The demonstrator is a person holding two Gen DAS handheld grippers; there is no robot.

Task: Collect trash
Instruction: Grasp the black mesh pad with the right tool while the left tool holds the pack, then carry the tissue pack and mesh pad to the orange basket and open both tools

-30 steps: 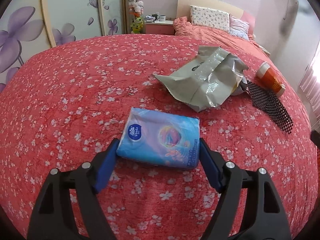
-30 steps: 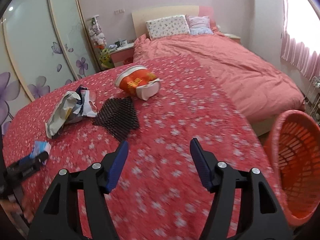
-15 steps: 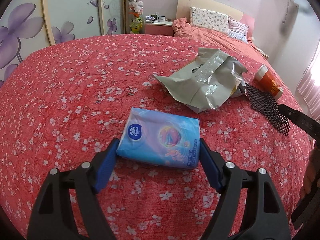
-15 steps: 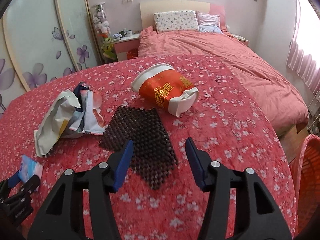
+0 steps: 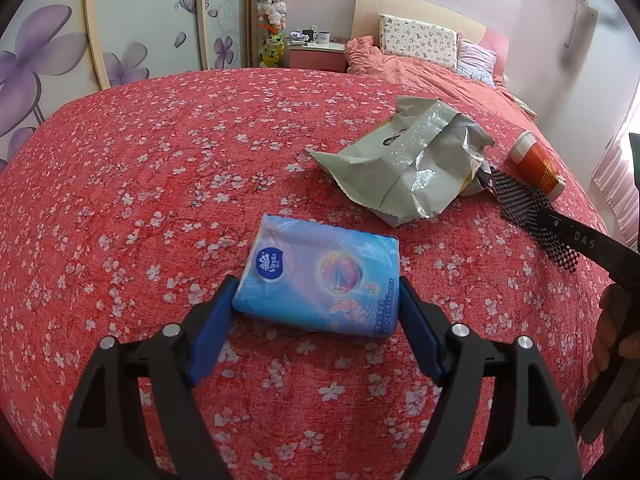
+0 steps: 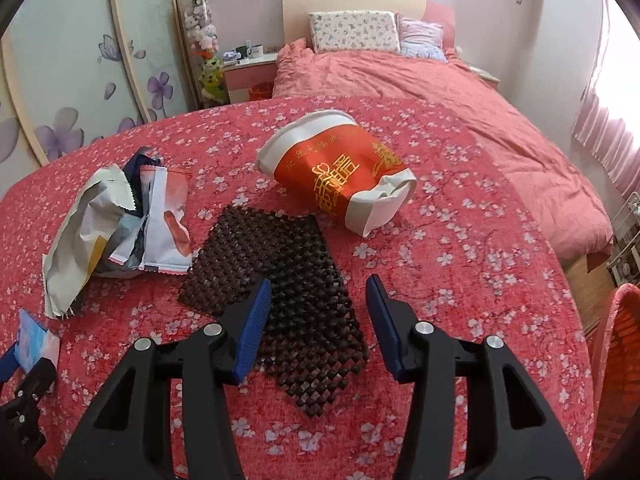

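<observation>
Both views ride on the handheld grippers, each looking forward and steeply down along its own two fingers at a red flowered bedspread (image 5: 160,160), from close above it. The left wrist view sits low at the near edge, facing the headboard (image 5: 420,12), with the blue tissue pack (image 5: 320,280) close up in front. The right wrist view stands further right, facing the same way. They overlap widely — the grey wrapper (image 5: 404,160) (image 6: 88,224), black mesh mat (image 5: 528,208) (image 6: 288,300) and red cup (image 5: 538,164) (image 6: 340,172) show in both — and each catches the other's gripper at its frame edge
</observation>
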